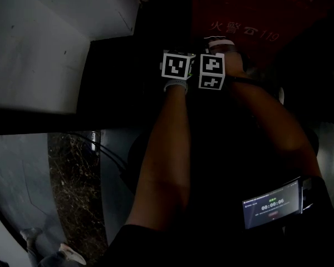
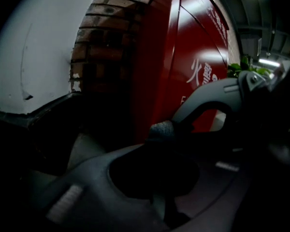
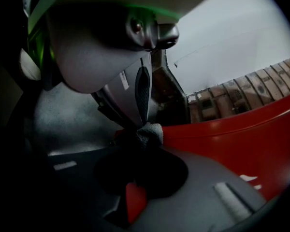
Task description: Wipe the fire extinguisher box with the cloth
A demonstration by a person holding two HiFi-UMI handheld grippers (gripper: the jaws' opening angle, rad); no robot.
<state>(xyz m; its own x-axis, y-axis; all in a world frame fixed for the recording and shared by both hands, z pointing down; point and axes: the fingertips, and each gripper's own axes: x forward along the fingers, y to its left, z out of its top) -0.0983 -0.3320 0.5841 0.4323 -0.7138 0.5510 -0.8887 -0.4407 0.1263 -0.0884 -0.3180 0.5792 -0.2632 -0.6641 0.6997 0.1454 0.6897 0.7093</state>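
Two together, left tongs, right tongs, both clamped on cloth, near red box edge

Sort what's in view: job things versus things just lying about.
Job:
fire extinguisher box, red
cloth, grey
left gripper, shut on the cloth
right gripper, shut on the cloth

Just there:
white wall
brick wall
small screen
plants

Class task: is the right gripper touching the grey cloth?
Touching. The right gripper view shows it: the right gripper has its jaws shut on the grey textured cloth, which bunches out at their tips.
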